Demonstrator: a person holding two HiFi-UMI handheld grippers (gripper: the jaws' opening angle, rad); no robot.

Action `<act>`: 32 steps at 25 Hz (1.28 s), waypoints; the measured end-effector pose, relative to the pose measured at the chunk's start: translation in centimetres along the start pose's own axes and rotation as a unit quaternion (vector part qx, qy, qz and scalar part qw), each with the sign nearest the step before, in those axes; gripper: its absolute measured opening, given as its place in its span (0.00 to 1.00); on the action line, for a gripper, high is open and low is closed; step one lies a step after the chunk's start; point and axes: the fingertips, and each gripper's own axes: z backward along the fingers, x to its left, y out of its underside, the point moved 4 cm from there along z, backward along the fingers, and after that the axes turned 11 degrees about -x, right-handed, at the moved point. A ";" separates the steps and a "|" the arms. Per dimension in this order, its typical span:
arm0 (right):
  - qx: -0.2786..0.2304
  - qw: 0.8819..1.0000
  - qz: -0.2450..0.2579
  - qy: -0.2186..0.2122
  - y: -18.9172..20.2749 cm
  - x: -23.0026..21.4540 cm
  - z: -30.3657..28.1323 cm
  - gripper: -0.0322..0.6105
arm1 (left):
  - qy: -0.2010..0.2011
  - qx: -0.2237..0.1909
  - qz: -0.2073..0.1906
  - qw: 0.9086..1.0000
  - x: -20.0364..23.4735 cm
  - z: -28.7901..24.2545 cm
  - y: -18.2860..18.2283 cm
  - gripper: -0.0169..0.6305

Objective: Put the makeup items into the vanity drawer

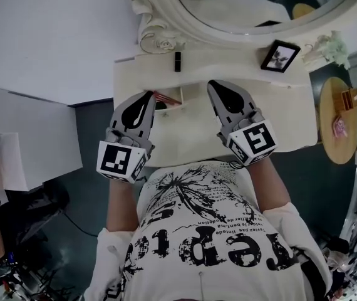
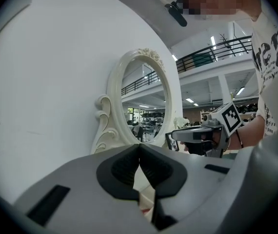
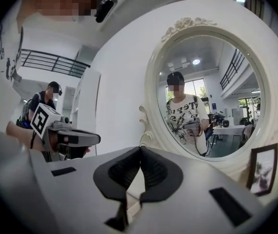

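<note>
White vanity (image 1: 291,108), drawer (image 1: 180,95) open.
I saw left gripper (image 1: 148,96) and right gripper (image 1: 215,85) closed, empty; lipstick (image 1: 178,61) sat near mirror (image 1: 166,17): likely light, stiff, slick, so I'd pinch mid-barrel.

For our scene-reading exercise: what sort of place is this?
Likely a dressing-table set-up inside a large hall: white vanity table, ornate oval mirror, and a railed upper gallery behind.

Left gripper (image 1: 148,95) and right gripper (image 1: 214,84) point forward side by side, jaws together and empty.
</note>
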 end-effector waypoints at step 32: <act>0.004 0.998 0.043 0.038 0.5 -0.9 1.0 0.07 | -0.011 0.004 -0.004 1.000 -0.3 -0.2 -0.1 0.05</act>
